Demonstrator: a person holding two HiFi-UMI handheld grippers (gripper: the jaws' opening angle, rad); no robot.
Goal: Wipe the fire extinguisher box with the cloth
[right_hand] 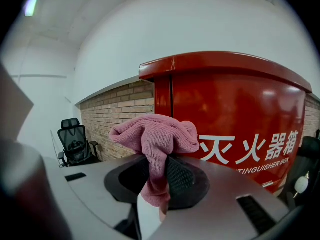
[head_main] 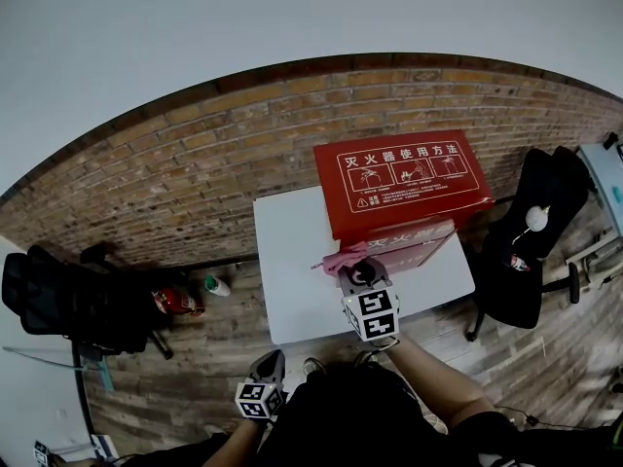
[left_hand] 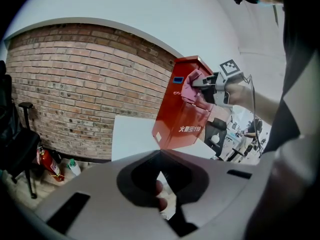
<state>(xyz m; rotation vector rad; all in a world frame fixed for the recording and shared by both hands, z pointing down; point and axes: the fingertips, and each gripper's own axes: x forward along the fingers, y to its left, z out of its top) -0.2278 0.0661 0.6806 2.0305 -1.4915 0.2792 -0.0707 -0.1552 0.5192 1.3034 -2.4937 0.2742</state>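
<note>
The red fire extinguisher box [head_main: 404,183] stands on a white table [head_main: 292,261], with white Chinese print on its lid and front. My right gripper [head_main: 358,272] is shut on a pink cloth [head_main: 343,259], which is pressed at the box's lower left front corner. In the right gripper view the cloth [right_hand: 155,136] bunches out of the right gripper [right_hand: 162,166] just before the box [right_hand: 235,109]. My left gripper [head_main: 272,360] hangs low, near the body and off the table. In its own view the left gripper [left_hand: 160,154] looks shut and empty, with the box [left_hand: 180,114] and cloth [left_hand: 192,86] ahead.
A brick wall [head_main: 195,163] runs behind the table. Black office chairs stand at the left [head_main: 68,300] and right [head_main: 535,232]. A red extinguisher [head_main: 175,303] and a green-capped bottle [head_main: 216,285] sit on the wooden floor left of the table.
</note>
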